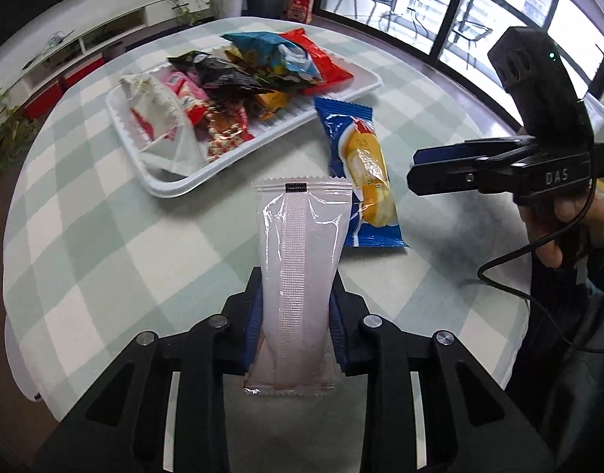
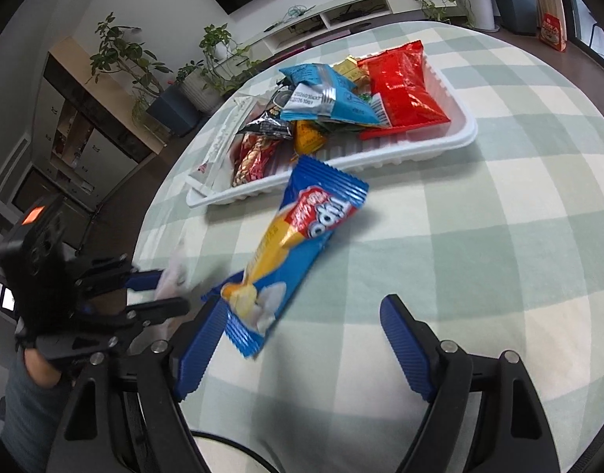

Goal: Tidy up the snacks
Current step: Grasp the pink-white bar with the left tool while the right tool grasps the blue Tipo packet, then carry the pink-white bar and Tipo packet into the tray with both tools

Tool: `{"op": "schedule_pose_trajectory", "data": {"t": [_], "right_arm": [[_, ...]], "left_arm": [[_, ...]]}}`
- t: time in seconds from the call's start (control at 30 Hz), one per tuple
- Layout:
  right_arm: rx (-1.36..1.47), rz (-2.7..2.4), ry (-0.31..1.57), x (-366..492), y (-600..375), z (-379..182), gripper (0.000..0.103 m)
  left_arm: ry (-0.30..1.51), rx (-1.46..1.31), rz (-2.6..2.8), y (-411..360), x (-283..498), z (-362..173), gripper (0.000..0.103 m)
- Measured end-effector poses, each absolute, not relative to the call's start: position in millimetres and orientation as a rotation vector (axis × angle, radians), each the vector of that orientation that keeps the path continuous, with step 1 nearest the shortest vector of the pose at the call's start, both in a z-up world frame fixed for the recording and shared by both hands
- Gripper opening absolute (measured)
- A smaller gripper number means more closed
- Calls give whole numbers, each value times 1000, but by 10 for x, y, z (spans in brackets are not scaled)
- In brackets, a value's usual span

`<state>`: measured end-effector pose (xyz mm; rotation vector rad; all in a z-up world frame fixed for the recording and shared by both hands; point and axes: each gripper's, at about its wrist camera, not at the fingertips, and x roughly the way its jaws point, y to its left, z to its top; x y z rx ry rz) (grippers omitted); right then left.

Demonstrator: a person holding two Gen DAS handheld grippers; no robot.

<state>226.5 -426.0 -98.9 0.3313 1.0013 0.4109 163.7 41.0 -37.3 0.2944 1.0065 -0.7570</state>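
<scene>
Right between the blue pads of the left gripper (image 1: 296, 327) a long white plastic snack sachet with a crimped seam (image 1: 300, 260) is clamped across its lower half, its sealed top pointing toward twelve o'clock in the left wrist view, at the tray. Over in the right wrist view, the right gripper (image 2: 304, 345) has its jaws spread wide, grasping nothing; the near end of a blue and yellow foil snack packet (image 2: 290, 260) lies flat on the cloth by its left pad (image 2: 201, 349), though I cannot tell whether they touch. That packet stretches toward one o'clock, its far end just short of the white ribbed plastic tray (image 2: 432, 149). The tray sits at about twelve o'clock and holds a heap of wrappers: a red crisp bag (image 2: 400, 86) at its right end, a light blue packet (image 2: 325, 90) in the middle, darker and patterned ones to the left. Everything rests on a round table covered in a pale green and cream checked cloth (image 2: 499, 236). A person's hand (image 1: 566, 220) grips the right tool at three o'clock in the left wrist view
</scene>
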Motion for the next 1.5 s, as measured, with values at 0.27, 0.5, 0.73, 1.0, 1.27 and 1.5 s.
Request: {"op": "schedule_pose_trajectory", "data": {"t": [0.27,0.5,0.73,1.0,1.27,1.5], "right_arm": [[169,323,1040,2535,-3725,-1043,85],[-134,272,996,2443,-3407,-1116,64],[-130,290,1013,2351,-3683,-1063,31],[-21,329,1016,1999,-4046,-1054,30],[161,283,1014,1845,-4708,-1016,30],[260,246,978,1901,-5089,-906,30]], "left_arm": [[957,158,-660,709,1434,-232,27],[941,130,-658,687,1355,-235,27],[946,100,-663,620,1316,-272,27],[944,72,-679,483,1235,-288,27],[928,28,-688,360,1256,-264,27],[896,-27,-668,402,1428,-104,27]]}}
